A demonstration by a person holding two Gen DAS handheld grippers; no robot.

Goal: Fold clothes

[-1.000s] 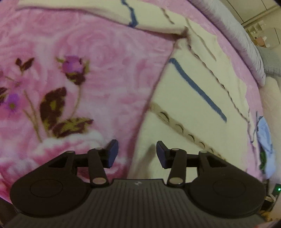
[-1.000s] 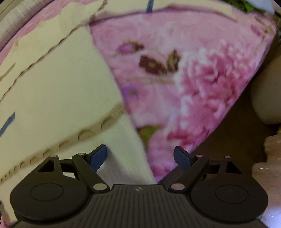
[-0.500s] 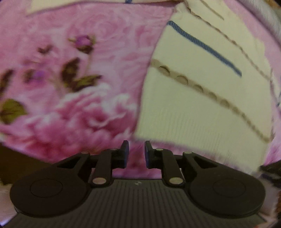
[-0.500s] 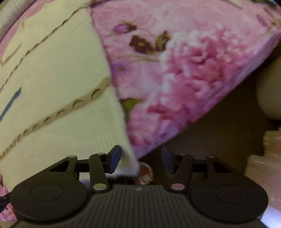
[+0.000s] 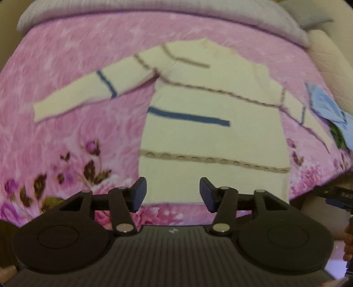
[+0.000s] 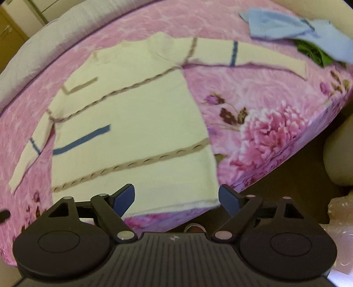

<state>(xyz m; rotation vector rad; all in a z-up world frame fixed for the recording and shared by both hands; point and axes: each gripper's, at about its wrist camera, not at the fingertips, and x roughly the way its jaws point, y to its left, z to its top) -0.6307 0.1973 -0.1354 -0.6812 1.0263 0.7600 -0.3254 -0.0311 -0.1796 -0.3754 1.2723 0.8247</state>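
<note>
Lying flat across the middle of the bed (image 5: 55, 72), the cream sweater (image 5: 211, 136) has its hem near the foot edge, its collar toward the grey bedding (image 5: 154, 11) at the head edge, and both sleeves stretched out toward the side edges. Blue and tan stripes cross it; no label or writing can be read. A pink floral blanket (image 6: 264, 106) covers the bed. Near the right-hand edge, a light blue garment (image 6: 286, 26) sits over something green (image 6: 313, 53), possibly another piece of clothing, though blur hides it. The left hand-held gripper (image 5: 173, 194) hovers off the foot edge, jaws spread and empty. The right hand-held gripper (image 6: 176, 198) hangs beside the hem's corner, also spread wide, gripping nothing.
</note>
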